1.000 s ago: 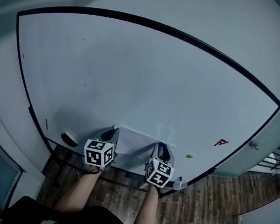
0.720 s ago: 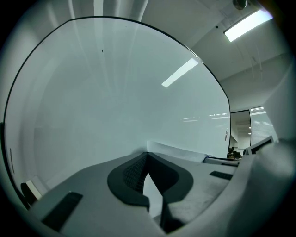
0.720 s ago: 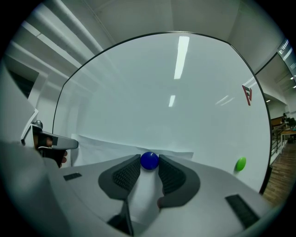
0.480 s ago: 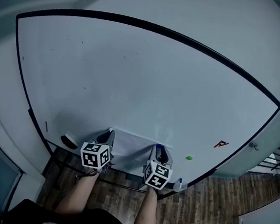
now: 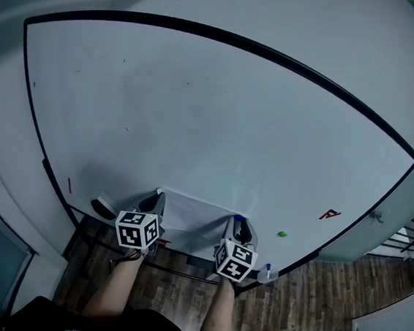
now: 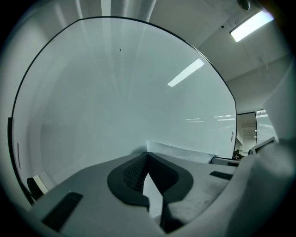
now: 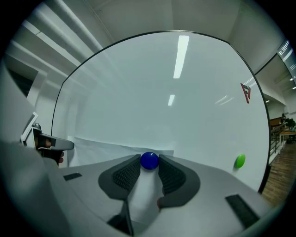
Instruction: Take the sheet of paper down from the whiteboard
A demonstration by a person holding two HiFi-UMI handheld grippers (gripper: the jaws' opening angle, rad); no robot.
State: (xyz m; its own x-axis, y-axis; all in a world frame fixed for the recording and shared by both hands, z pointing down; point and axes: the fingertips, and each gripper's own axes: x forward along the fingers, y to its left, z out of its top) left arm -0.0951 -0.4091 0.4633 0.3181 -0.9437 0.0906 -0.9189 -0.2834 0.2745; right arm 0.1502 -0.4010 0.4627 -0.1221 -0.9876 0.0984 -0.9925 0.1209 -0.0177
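Observation:
The white sheet of paper (image 5: 196, 216) hangs low on the whiteboard (image 5: 197, 116), between my two grippers. My left gripper (image 5: 155, 201) is at the sheet's upper left corner. In the left gripper view its jaws (image 6: 147, 156) are shut on that corner, and the paper (image 6: 185, 152) runs off to the right. My right gripper (image 5: 238, 223) is at the upper right corner. Its jaws (image 7: 149, 162) close on the sides of a round blue magnet (image 7: 149, 160) that sits on the paper (image 7: 106, 150).
A green magnet (image 5: 282, 234) and a red triangle magnet (image 5: 328, 213) stick to the board right of the sheet. An eraser (image 5: 103, 206) rests at the board's lower left. A marker (image 5: 266, 272) sits on the tray (image 5: 182, 258) below. Wooden floor lies beneath.
My left gripper has shifted slightly left and down, drawing the sheet's upper left corner with it. The right gripper stays at the blue magnet, barely moved.

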